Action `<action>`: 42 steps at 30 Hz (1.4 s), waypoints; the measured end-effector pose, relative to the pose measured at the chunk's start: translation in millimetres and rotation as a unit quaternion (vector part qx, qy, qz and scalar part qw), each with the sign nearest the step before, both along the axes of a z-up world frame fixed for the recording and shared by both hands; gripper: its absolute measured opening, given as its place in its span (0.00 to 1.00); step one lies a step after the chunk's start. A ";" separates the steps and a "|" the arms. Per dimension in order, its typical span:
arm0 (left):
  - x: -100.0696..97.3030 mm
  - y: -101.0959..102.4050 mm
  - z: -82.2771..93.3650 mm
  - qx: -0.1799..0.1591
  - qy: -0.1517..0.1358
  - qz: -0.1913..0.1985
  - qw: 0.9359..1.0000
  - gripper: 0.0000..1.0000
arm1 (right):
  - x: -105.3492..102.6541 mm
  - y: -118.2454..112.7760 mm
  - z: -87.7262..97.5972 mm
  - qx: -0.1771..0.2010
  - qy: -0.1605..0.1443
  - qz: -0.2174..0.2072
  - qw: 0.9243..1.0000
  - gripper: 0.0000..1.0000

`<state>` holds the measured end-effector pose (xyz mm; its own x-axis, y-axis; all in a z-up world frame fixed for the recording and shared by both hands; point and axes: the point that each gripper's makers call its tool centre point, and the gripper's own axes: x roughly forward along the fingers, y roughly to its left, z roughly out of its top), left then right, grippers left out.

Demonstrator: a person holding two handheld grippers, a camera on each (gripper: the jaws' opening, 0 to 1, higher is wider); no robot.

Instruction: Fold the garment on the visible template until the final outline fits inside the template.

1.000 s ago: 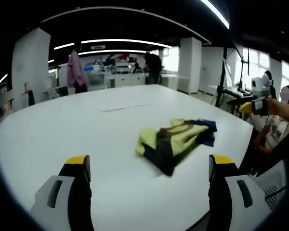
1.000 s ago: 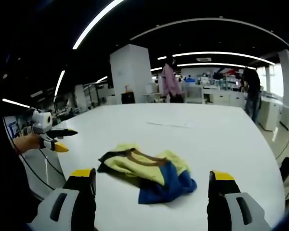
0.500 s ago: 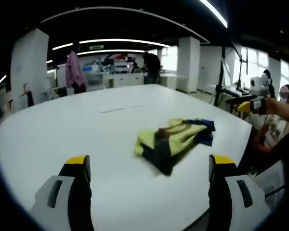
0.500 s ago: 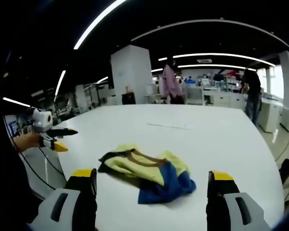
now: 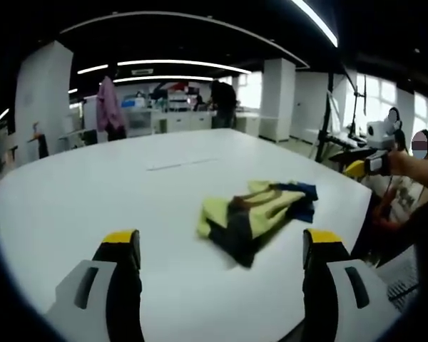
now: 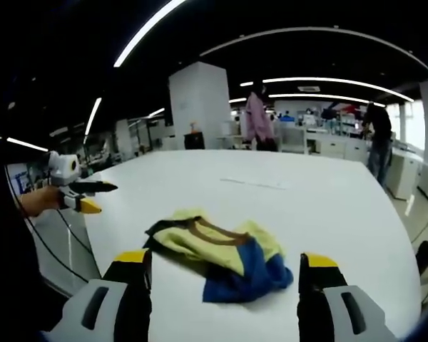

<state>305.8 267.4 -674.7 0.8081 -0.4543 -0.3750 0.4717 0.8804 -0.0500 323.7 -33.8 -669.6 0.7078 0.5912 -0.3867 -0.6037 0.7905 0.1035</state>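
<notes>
A crumpled yellow, dark blue and brown garment (image 5: 253,217) lies bunched on the white table (image 5: 93,192), near its right edge in the left gripper view. My left gripper (image 5: 221,246) hovers open just short of it, with nothing between its jaws. In the right gripper view the same garment (image 6: 221,253) lies ahead of my open right gripper (image 6: 225,263), whose jaws stand either side of it without touching. A thin grey line (image 5: 175,165) marks the table beyond the garment. Each gripper also appears in the other's view: the right gripper (image 5: 367,165) and the left gripper (image 6: 82,196), both held off the table edge.
The table edge (image 6: 93,249) runs close to the garment on the person's side. A person's hand (image 5: 406,160) holds the right gripper. People stand at desks far behind (image 5: 225,100), beside a hanging pink garment (image 5: 110,107). A tripod (image 5: 335,121) stands off the table.
Both views have shifted slightly with the hands. The garment lies as before, and both grippers stay open.
</notes>
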 end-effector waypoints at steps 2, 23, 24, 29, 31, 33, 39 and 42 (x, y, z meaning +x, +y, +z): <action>1.7 -2.0 -1.2 0.001 0.002 -0.003 1.000 0.89 | 2.5 0.4 -2.5 0.000 0.001 0.003 1.000 0.80; 25.5 -27.9 -7.8 -0.004 0.006 -0.033 0.999 0.71 | 26.1 4.9 -23.6 -0.028 0.009 0.018 0.999 0.55; 26.7 -28.6 -8.7 -0.004 0.006 -0.033 0.999 0.69 | 27.5 5.0 -25.5 -0.028 0.011 0.017 0.999 0.54; 33.5 -33.3 -14.9 -0.008 0.012 -0.037 0.999 0.61 | 32.3 5.7 -32.9 -0.031 0.018 0.015 0.999 0.47; 35.8 -35.3 -20.4 -0.003 0.019 -0.044 0.999 0.58 | 34.9 5.9 -36.0 -0.032 0.021 0.015 0.999 0.44; 38.5 -37.1 -23.9 0.001 0.023 -0.046 0.999 0.56 | 37.9 5.1 -40.0 -0.037 0.025 0.013 0.999 0.40; 45.3 -40.9 -34.0 0.003 0.035 -0.053 0.998 0.46 | 46.0 3.3 -51.0 -0.047 0.035 0.007 0.998 0.33; 48.7 -43.7 -39.2 0.004 0.042 -0.055 0.998 0.44 | 48.1 3.3 -57.4 -0.049 0.044 0.007 0.998 0.30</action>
